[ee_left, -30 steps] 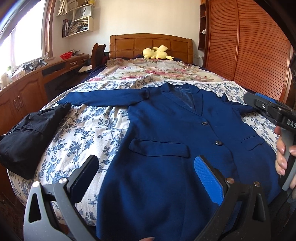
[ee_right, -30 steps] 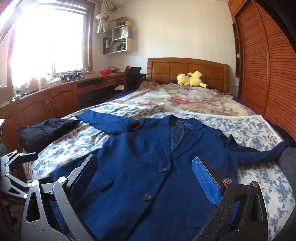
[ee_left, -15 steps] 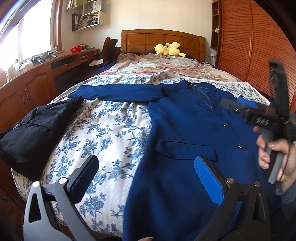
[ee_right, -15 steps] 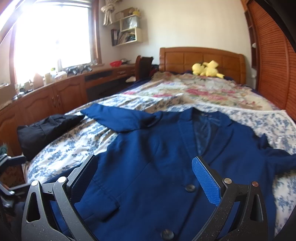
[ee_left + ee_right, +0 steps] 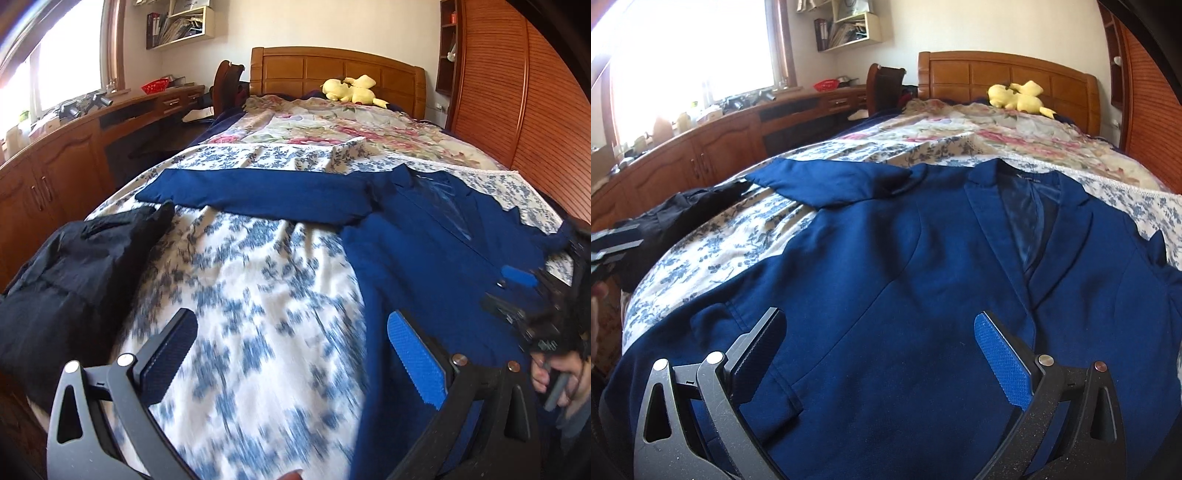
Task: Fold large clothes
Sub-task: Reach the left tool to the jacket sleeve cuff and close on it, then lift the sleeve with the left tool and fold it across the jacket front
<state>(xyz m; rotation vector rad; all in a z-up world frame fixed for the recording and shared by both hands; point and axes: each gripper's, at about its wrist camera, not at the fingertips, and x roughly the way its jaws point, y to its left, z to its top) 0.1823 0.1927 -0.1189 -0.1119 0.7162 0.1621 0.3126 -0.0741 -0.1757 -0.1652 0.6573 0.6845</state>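
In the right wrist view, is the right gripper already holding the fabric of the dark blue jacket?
No, the right gripper hovers with its jaws wide apart above the dark blue jacket, gripping no fabric.

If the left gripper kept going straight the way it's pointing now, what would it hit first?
Most likely the blue-flowered bedsheet: the left gripper is open, pointing over bare sheet between the black garment and the blue jacket. Further on lies the jacket's outstretched sleeve, though depth is unclear.

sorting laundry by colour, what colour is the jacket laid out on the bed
Dark blue jacket, with a shinier blue lining at the collar; clearest in the right wrist view.
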